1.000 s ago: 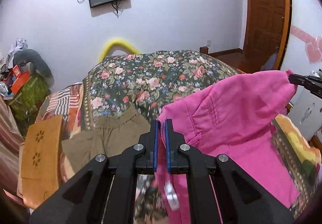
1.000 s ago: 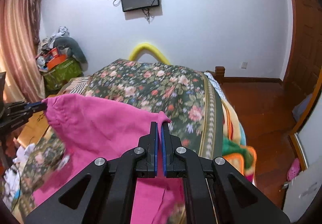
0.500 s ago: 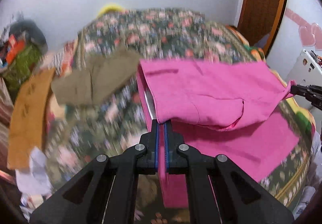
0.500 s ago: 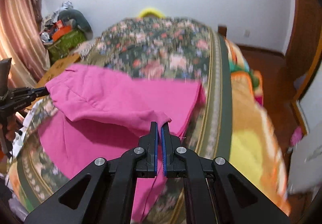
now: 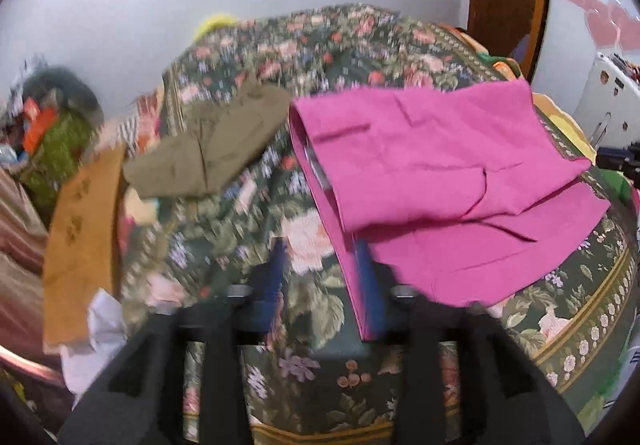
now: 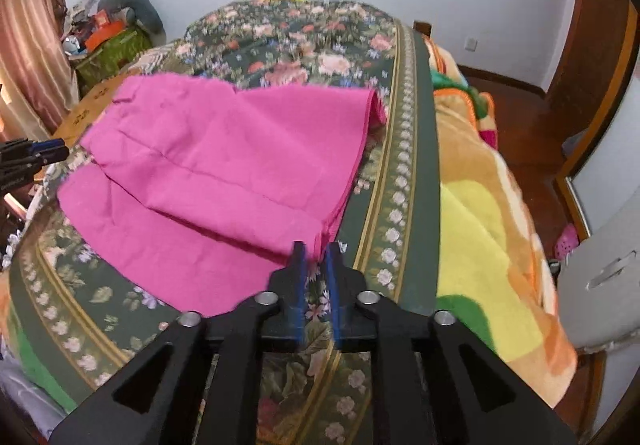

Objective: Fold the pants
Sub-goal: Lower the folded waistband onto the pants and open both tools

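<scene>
A: Pink pants (image 5: 432, 173) lie on the floral bedspread (image 5: 304, 41), don't they?

B: Yes, folded over on themselves, one layer doubled back over another, flat on the bedspread's near half. In the right wrist view the pink pants (image 6: 224, 165) sit just beside the bedspread's (image 6: 412, 173) dark flowered border band, with the striped orange and yellow blanket (image 6: 480, 213) past that band.

A: What else is on the bedspread?

B: Olive-brown shorts (image 5: 208, 149), on the side of the pink pants nearer the wall, well apart from them. An orange-brown cloth (image 5: 80, 237) hangs off the bedspread's edge beyond those.

A: And the left gripper (image 5: 320, 277)?

B: Its jaws stand wide apart above the bedspread (the view is blurred), with the near edge of the pants running down between the blue pads; nothing is pinched.

A: The right gripper (image 6: 316, 277)?

B: Parted too, by a narrower gap, at the pants' near corner. The bedspread's pattern shows between its pads, and the pink cloth ends just at the tips; I cannot tell whether it touches them.
</scene>
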The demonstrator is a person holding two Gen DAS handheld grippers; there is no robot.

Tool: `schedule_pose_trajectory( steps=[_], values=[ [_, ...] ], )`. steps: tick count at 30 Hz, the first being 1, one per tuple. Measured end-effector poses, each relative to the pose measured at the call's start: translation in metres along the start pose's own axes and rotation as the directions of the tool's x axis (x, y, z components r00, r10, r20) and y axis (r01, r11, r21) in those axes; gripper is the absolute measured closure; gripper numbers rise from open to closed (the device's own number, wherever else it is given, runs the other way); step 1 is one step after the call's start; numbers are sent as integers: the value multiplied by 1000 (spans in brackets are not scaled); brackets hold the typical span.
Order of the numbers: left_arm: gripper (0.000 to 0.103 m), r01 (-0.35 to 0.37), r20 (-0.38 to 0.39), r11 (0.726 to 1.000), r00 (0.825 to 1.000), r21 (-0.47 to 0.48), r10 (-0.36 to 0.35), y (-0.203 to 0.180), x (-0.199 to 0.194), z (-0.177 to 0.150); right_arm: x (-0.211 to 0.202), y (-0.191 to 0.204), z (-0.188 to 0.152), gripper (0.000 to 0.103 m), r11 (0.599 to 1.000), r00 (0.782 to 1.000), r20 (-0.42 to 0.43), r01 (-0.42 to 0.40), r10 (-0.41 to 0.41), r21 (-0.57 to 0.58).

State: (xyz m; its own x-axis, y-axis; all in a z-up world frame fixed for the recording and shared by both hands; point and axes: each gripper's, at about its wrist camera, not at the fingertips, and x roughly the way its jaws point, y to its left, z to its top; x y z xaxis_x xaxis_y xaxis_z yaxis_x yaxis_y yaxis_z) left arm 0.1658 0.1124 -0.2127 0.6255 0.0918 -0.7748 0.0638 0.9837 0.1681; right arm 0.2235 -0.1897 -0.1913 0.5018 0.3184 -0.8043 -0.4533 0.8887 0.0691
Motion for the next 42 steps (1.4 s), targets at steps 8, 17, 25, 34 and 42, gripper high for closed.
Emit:
schedule_pose_trajectory(
  steps=[8,17,25,34,42],
  values=[
    [34,-89,26,959,996,269,86,-36,10,11,1,31,13,50,995,998,7,-60,61,-80],
    [34,-59,-17,922,997,383,71,-64,47,18,60,65,8,50,971,990,-120,-92,67,-220],
    [68,2,-33,935,999,355,10,-66,55,32,75,66,22,55,964,988,-116,-131,106,-233],
    [87,47,-28,964,999,260,-41,-55,43,52,72,70,34,98,959,987,-86,-155,138,-239],
    [88,91,23,969,995,229,-99,-50,-7,48,22,63,37,98,964,985,-17,-174,174,-200]
  ],
)
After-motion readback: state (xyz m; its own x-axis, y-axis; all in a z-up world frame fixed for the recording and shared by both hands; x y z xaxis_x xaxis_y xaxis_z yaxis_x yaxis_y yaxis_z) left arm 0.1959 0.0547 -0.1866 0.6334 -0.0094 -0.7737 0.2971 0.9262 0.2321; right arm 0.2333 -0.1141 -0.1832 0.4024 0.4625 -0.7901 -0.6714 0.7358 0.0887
